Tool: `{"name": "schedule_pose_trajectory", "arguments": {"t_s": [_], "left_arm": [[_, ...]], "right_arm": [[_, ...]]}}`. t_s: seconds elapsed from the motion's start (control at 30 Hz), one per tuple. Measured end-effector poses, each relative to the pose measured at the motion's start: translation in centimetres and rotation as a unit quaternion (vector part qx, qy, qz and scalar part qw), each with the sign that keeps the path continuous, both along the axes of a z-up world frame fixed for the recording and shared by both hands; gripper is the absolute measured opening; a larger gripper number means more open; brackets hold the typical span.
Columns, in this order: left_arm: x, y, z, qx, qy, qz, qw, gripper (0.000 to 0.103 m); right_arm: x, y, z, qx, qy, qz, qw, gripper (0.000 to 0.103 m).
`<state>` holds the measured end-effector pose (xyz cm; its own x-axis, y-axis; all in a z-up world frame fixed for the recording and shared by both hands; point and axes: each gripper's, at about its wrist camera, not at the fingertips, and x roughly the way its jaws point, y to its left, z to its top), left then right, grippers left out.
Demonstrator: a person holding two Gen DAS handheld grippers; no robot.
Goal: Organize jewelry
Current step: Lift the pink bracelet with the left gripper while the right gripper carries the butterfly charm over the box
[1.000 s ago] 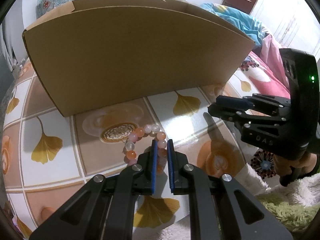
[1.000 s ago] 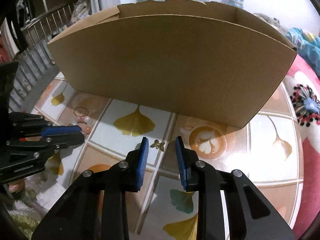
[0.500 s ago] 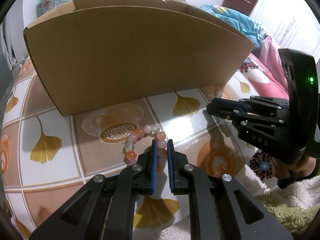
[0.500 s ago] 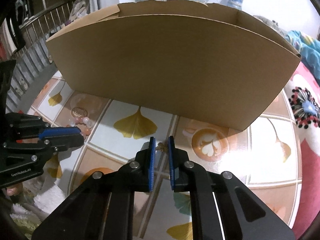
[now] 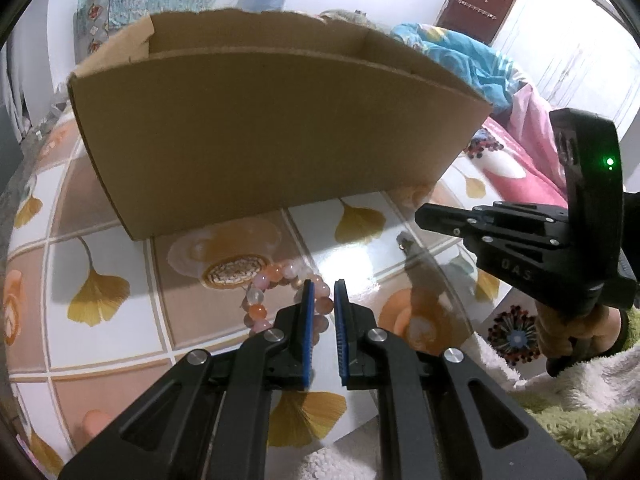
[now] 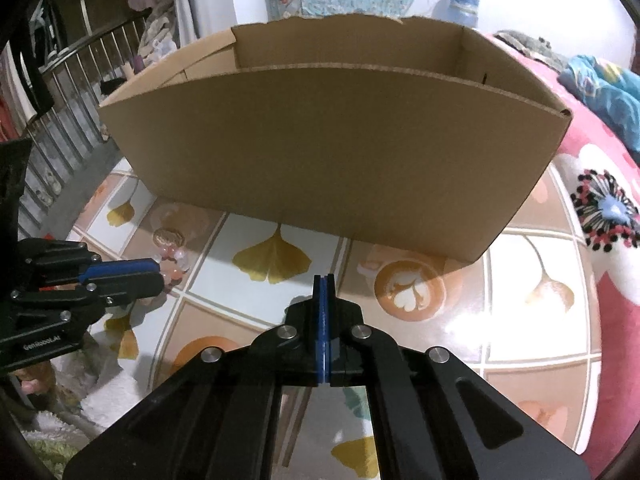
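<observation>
Bracelet [image 5: 286, 294]: pink/orange/clear round beads

Raised letters "DAS" — partly legible, first letter uncertain — on the black side of the right tool [image 5: 426, 220], seen from the left wrist. White print "GenRobot.AI" — small, slightly blurred — on the black body of the left tool [image 6: 154, 274], seen from the right wrist. No other legible text.

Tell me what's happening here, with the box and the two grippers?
A person holds both grippers over a ginkgo-patterned table in front of an open cardboard box. The left gripper is closed on a pink-and-orange bead bracelet lying on the table. The right gripper is shut; whether it holds anything cannot be seen. Nothing has reached the box.
</observation>
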<state>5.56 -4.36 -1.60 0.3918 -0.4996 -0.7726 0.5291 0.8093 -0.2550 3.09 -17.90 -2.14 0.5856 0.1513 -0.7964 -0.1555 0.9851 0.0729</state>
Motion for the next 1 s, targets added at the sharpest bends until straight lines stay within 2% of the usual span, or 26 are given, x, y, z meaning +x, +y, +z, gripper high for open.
{"name": "schedule_pose_trajectory", "arguments": {"t_s": [0.13, 0.2, 0.27, 0.43, 0.53, 0.57, 0.63, 1.0], "left_arm": [[-0.2, 0.3, 0.2, -0.004, 0.000, 0.006, 1.0000, 0.009], [-0.4, 0.3, 0.2, -0.004, 0.000, 0.007, 1.0000, 0.009], [-0.4, 0.3, 0.2, -0.004, -0.001, 0.005, 1.0000, 0.009], [-0.5, 0.4, 0.1, -0.006, 0.000, 0.005, 1.0000, 0.009], [-0.5, 0.4, 0.2, -0.006, 0.000, 0.006, 1.0000, 0.009], [-0.5, 0.4, 0.2, -0.007, 0.001, 0.006, 1.0000, 0.009], [-0.4, 0.5, 0.2, -0.009, 0.001, 0.007, 0.9999, 0.009], [-0.3, 1.2, 0.9, -0.021, 0.001, 0.016, 0.9996, 0.009]], "right_arm": [[-0.7, 0.4, -0.1, 0.003, -0.001, 0.007, 1.000, 0.002], [-0.9, 0.8, -0.3, 0.001, -0.001, 0.016, 1.000, 0.018], [-0.9, 1.3, -0.2, -0.007, -0.006, 0.028, 1.000, 0.025], [-0.6, 2.4, -0.7, -0.034, 0.008, 0.066, 0.997, 0.025], [-0.5, 2.6, -1.1, -0.048, 0.015, 0.091, 0.995, 0.020], [-0.5, 2.6, -1.1, -0.049, 0.017, 0.098, 0.994, 0.013], [-0.3, 2.5, -1.0, -0.047, 0.022, 0.109, 0.993, 0.012], [-0.4, 0.8, -0.2, -0.020, 0.029, 0.105, 0.994, 0.010]]}}
